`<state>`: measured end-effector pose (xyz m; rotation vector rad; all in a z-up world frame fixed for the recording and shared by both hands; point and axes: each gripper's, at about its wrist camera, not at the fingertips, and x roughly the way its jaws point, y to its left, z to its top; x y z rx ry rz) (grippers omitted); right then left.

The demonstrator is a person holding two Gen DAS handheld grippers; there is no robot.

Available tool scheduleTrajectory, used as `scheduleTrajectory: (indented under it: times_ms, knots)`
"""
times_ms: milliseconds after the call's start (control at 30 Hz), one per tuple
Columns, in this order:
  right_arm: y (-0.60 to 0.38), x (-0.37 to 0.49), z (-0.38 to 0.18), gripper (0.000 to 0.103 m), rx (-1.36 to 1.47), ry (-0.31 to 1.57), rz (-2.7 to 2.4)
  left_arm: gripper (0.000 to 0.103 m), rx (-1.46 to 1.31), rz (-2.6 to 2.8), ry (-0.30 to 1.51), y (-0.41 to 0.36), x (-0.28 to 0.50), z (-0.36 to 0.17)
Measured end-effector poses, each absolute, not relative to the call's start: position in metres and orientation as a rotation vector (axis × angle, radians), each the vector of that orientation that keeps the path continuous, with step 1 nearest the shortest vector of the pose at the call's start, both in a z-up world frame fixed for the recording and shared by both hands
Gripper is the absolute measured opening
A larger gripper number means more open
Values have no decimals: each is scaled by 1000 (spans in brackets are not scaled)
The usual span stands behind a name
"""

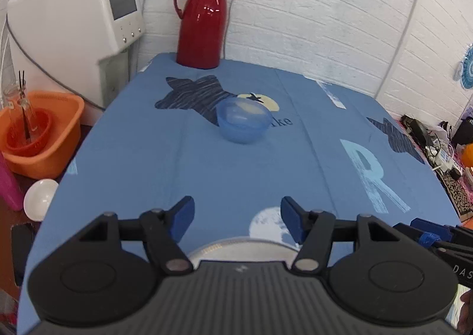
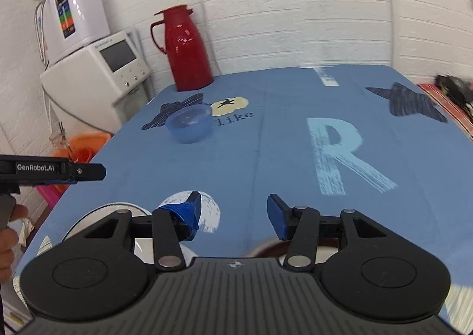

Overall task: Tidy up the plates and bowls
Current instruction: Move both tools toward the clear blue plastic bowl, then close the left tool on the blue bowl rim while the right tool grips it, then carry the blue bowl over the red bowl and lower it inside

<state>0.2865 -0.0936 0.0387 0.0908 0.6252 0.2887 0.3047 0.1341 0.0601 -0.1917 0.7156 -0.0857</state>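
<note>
A translucent blue bowl (image 1: 243, 120) stands upright mid-table on the blue cloth, far ahead of both grippers; the right wrist view shows the bowl (image 2: 190, 124) up and to the left. My left gripper (image 1: 237, 218) is open with nothing between its fingers, above the rim of a white plate (image 1: 242, 249) at the near edge. My right gripper (image 2: 233, 213) is open too and holds nothing. Under it lie a white plate (image 2: 118, 209) at the left and a brown-rimmed dish (image 2: 325, 249), mostly hidden by the gripper body.
A red thermos jug (image 1: 202, 19) stands at the table's far edge by the white brick wall. Left of the table are a white appliance (image 1: 74, 27), an orange basin (image 1: 44, 133) and a white bowl (image 1: 40, 199). Cluttered items (image 1: 437, 145) lie at the right.
</note>
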Motion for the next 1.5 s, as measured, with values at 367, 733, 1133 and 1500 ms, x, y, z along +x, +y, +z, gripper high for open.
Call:
scheduleTrajectory:
  times_ms: [367, 733, 1133, 1500]
  knots:
    - [-12, 531, 31, 34, 87, 868, 396, 62, -465, -113, 900, 215, 497, 31]
    - [24, 596, -12, 35, -23, 967, 326, 62, -421, -100, 984, 187, 560, -7]
    - [25, 580, -10, 15, 22, 958, 452, 7, -362, -65, 999, 181, 561, -17]
    - [22, 530, 17, 17, 14, 976, 449, 0, -383, -145, 1009, 159, 502, 22]
